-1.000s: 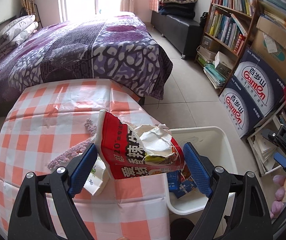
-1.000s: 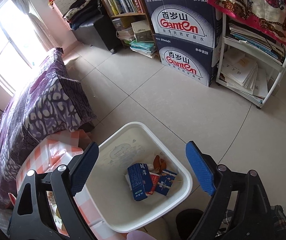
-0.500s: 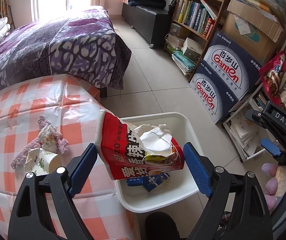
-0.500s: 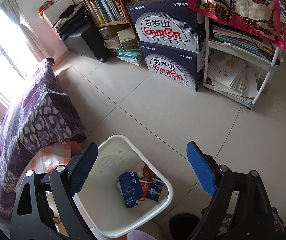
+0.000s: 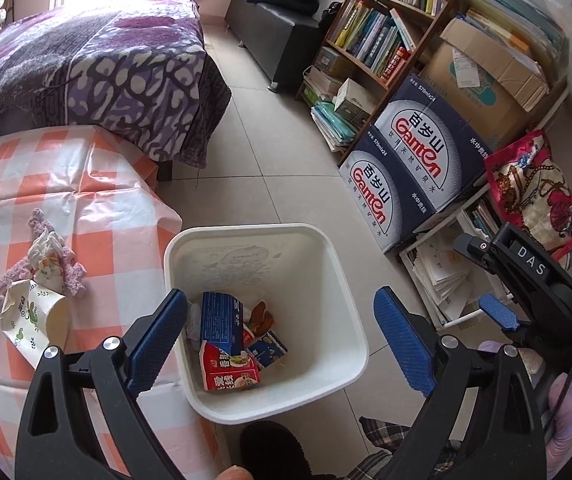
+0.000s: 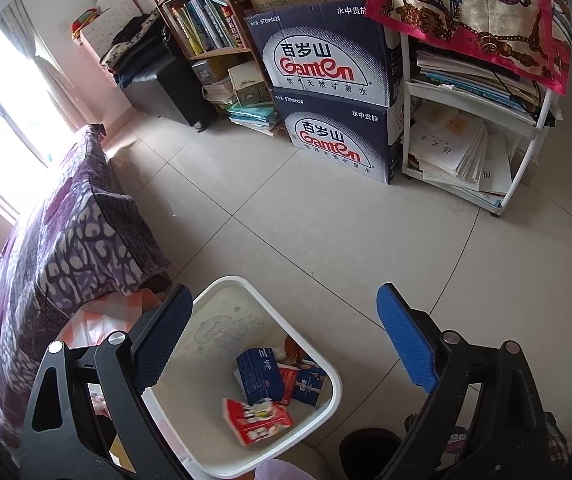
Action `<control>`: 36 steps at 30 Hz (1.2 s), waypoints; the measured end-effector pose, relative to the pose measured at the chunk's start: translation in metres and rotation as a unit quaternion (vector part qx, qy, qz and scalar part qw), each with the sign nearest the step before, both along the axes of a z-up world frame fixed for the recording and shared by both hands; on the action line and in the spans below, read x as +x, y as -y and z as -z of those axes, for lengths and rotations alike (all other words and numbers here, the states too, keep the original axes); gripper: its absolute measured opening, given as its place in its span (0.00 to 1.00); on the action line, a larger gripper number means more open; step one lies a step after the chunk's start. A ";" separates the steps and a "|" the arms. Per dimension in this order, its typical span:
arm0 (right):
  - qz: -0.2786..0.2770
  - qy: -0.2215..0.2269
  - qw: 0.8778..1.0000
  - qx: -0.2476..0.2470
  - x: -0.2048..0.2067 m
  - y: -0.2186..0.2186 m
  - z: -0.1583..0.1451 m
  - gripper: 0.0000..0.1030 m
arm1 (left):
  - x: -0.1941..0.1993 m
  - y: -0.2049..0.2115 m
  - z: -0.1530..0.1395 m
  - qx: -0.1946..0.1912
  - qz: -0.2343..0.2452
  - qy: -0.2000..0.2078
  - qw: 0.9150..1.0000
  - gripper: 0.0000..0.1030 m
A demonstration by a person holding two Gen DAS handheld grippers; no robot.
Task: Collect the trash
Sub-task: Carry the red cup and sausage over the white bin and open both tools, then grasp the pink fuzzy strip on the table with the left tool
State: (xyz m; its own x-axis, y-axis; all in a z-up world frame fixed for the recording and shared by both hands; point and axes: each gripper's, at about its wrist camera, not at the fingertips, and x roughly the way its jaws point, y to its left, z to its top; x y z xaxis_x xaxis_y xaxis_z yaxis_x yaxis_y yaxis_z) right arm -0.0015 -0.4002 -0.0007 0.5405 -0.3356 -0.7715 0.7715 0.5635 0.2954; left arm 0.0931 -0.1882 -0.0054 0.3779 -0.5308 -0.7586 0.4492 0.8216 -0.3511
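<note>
Now that the red bag [image 5: 230,368] lies in the bin [image 5: 345,296], beside a blue carton [image 5: 222,318] and smaller packs, the trash left to collect sits on the bench [image 5: 98,208]: a crushed paper cup [image 5: 34,318] and a crumpled wad [image 5: 48,260] resting on a purple knitted strip [image 5: 42,220]. From the bin, both lie off past its bench-side rim, the cup nearer that rim than the wad and tipped on its side, its mouth turned toward the bin, so its long axis runs roughly across the bench edge.

The left claw [image 5: 282,336] hangs over the bin, its jaws having just been opening; nothing is between them and they stand wide apart. The right claw [image 6: 286,340] hovers on the bin's far side from the bench, jaws spread and empty too. I judge the left claw the nearer one to the cup: it would swing away from the bin toward the bench and close across the cup's soft wall, which will likely flatten further.

Beyond the bin, against the shelves, two stacked dark boxes [image 5: 417,168] read "Ganten" with "570ml×24" on a corner; the right claw's body, seen from the left view, carries "DAS". The red bag bears white Chinese characters, too blurred to read.
</note>
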 end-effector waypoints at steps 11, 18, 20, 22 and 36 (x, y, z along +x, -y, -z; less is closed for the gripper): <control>-0.025 -0.017 0.999 0.008 0.017 -0.018 0.009 0.90 | 0.008 -0.019 0.005 0.041 -0.023 0.012 0.999 0.90; -0.060 -0.034 0.998 -0.004 0.036 -0.042 0.012 0.90 | 0.025 -0.052 0.013 0.069 -0.070 0.011 0.995 0.90; -0.070 -0.040 0.997 -0.005 0.041 -0.048 0.014 0.90 | 0.031 -0.064 0.015 0.080 -0.086 0.010 0.993 0.90; -0.080 -0.047 0.996 -0.006 0.047 -0.055 0.016 0.90 | 0.037 -0.078 0.017 0.090 -0.102 0.010 0.991 0.90; -0.173 -0.084 0.981 -0.031 0.082 -0.119 0.027 0.91 | 0.089 -0.194 0.023 0.154 -0.214 -0.027 0.964 0.90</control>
State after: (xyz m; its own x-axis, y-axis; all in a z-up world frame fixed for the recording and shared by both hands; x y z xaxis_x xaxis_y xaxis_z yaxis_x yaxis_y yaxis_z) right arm 0.0803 -0.2807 -0.0273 0.4980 -0.2022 -0.8433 0.5650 0.8133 0.1386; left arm 0.1819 0.0058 -0.0283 0.4685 -0.0808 -0.8798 0.0333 0.9967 -0.0738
